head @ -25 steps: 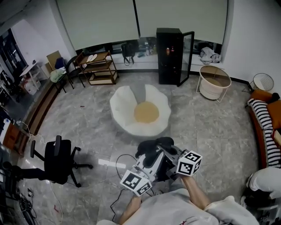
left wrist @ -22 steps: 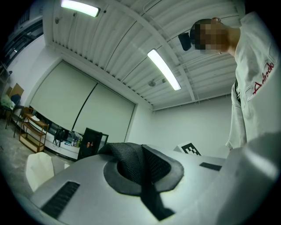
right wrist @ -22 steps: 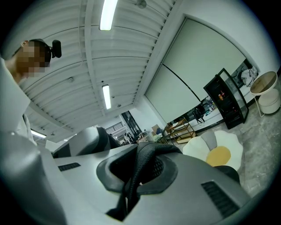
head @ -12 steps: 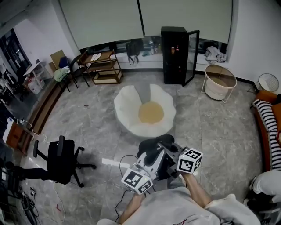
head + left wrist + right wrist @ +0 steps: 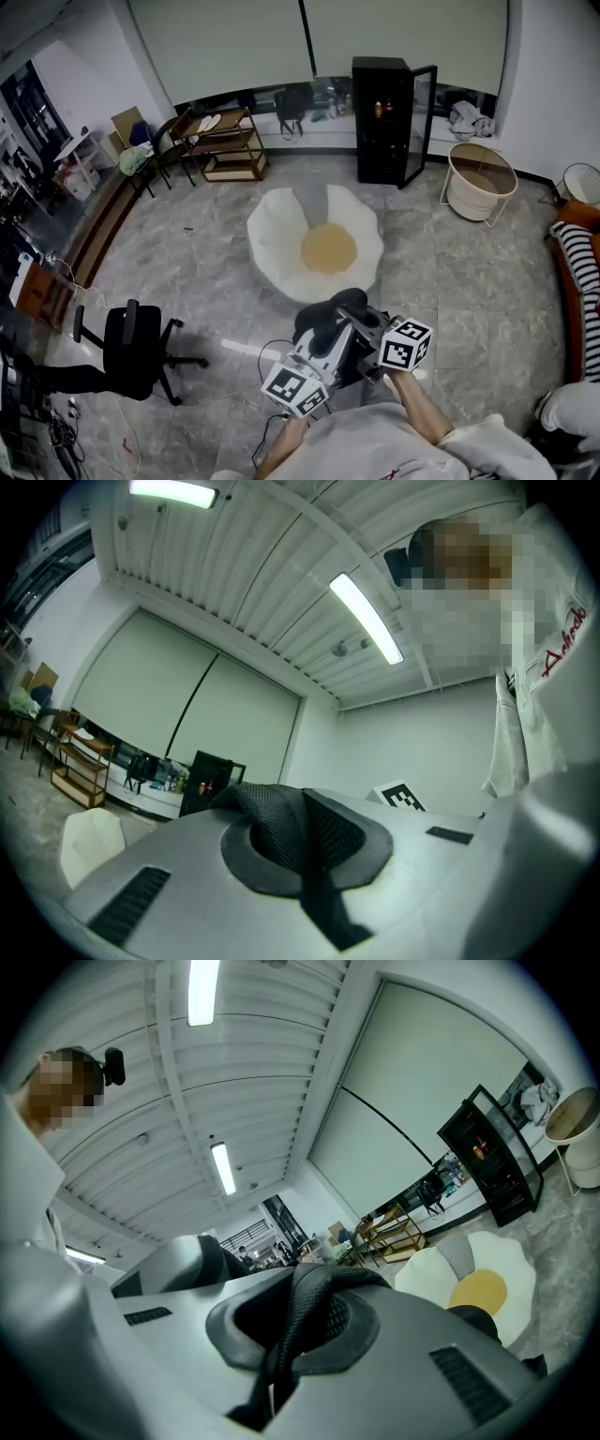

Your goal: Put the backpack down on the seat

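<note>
The seat (image 5: pixel 279 232) is a white flower-shaped floor cushion with a yellow centre, lying on the marble floor straight ahead. A black backpack (image 5: pixel 328 321) hangs in front of me, just short of the seat. My left gripper (image 5: pixel 314 354) and right gripper (image 5: pixel 364 339) hold it side by side. In the left gripper view the jaws are shut on a black mesh strap (image 5: pixel 281 825). In the right gripper view another black strap (image 5: pixel 306 1309) is pinched the same way, and the seat (image 5: pixel 514 1258) shows beyond it. Most of the bag's body is hidden behind the grippers.
A black cabinet (image 5: pixel 384 117) with its glass door open stands behind the seat. A round basket table (image 5: pixel 480 183) is at the back right, a wooden shelf (image 5: pixel 223 141) at the back left. A black office chair (image 5: pixel 131 345) stands on the left, with cables (image 5: pixel 251 361) on the floor near my feet.
The seat and the room have slid slightly right and down in the head view. Both grippers and the backpack keep the same pose.
</note>
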Motion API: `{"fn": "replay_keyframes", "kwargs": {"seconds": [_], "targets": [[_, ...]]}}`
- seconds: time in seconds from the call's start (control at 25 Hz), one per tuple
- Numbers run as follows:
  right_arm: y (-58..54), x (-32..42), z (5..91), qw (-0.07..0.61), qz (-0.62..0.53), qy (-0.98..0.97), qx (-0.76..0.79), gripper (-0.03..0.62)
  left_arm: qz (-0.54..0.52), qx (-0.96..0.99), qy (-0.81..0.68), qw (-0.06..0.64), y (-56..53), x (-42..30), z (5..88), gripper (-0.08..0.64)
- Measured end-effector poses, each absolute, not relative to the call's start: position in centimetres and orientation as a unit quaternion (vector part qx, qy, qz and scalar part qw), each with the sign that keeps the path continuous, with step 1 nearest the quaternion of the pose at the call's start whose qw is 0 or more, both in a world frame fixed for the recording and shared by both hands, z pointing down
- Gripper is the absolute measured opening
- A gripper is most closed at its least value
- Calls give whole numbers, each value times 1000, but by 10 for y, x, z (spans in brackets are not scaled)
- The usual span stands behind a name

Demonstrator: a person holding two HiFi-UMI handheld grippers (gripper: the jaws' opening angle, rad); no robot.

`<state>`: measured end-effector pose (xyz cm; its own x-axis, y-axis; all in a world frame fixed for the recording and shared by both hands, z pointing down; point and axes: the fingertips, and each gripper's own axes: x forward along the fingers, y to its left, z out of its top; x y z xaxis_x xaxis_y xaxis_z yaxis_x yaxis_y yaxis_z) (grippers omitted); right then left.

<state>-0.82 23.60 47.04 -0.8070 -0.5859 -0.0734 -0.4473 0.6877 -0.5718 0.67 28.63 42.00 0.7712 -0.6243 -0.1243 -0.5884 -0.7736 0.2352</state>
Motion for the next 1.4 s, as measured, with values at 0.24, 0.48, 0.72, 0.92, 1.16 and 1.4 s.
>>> {"fn": "replay_keyframes", "kwargs": {"seconds": [0.24,0.48,0.72,0.92,1.16,1.4], "targets": [[188,0,469,122,-280,912,-275,29,-97,932,-333,101,239,16,419,31],[135,18,465,122,-287,912,-267,29,-95,930,-339,105,186,37,414,31],[76,37,461,117,-287,915,-260,29,-95,929,-341,108,128,57,410,31],[27,52,460,112,-286,917,-256,29,-97,928,-343,109,78,73,412,31],[-27,78,454,118,-277,919,-254,29,-99,930,-340,100,26,100,406,31],[-58,94,451,119,-270,921,-254,29,-99,932,-336,94,-3,116,406,31]]}}
